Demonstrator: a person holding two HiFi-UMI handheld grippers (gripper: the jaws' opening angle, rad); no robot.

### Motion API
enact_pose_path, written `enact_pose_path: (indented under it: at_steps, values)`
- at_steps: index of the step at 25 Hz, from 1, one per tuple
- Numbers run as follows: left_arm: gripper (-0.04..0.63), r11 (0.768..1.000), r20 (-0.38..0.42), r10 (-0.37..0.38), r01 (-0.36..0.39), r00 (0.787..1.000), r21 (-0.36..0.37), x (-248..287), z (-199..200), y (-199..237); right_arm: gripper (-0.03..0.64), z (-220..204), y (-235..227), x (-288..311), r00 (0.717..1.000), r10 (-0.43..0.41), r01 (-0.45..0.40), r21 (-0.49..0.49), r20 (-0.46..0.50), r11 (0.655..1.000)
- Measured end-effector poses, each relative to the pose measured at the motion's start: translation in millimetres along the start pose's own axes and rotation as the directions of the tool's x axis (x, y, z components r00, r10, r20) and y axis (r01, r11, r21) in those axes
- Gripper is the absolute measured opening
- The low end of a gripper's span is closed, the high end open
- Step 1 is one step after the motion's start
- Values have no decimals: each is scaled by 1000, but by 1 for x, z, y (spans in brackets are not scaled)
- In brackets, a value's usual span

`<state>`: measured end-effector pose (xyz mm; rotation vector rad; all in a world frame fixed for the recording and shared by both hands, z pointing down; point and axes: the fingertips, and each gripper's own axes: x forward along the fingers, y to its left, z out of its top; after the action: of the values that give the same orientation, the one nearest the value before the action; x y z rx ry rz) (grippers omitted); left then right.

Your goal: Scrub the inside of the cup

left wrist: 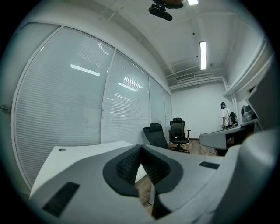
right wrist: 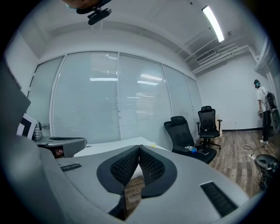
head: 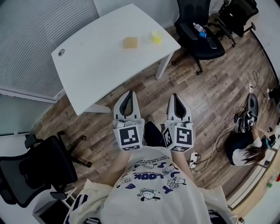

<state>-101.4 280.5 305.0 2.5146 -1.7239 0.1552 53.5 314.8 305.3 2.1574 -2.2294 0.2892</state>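
Your left gripper (head: 127, 98) and right gripper (head: 177, 99) are clamped shut, both empty, short of the table (head: 96, 61). On the table, a yellow cup (head: 156, 36) sits beside a sponge (head: 130, 42), contents unclear.

You are looking down on a brown wood-plank floor (head: 210, 96). In the upper left of the head view, a white table (head: 87, 65) stands beside a wall of closed white blinds (head: 39, 39). One black office chair (head: 192, 13) sits at the top of the frame, another (head: 238, 15) in the upper right corner, and a third (head: 39, 168) at the lower left. In the gripper views, a white ceiling (right wrist: 144, 26) carries a long lit strip light (right wrist: 213, 22), and a white wall (left wrist: 197, 109) closes the far end of the room.
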Motion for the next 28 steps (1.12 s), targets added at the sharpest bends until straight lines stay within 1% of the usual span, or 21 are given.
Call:
enact_pose_path:
  at_steps: [7,12,18,28]
  values:
    - [28,999,-1,43,-43,999,-1,56,7,-7,-6,11,-38,51,1000,26,-26,-2,1,1000]
    - [28,997,-2,73,-73,997,-9,83,9,-9,-6,16,-53,80,999,53,-53,-2,0,999]
    - [28,997,-23,83,-83,996,5,100,6,-15,-6,12,-64,95,998,69,-69,18,-13,997]
    - [28,997,-49,78,-78,996,8,112,1,-12,-6,7,-65,112,997,73,-72,34,-34,997]
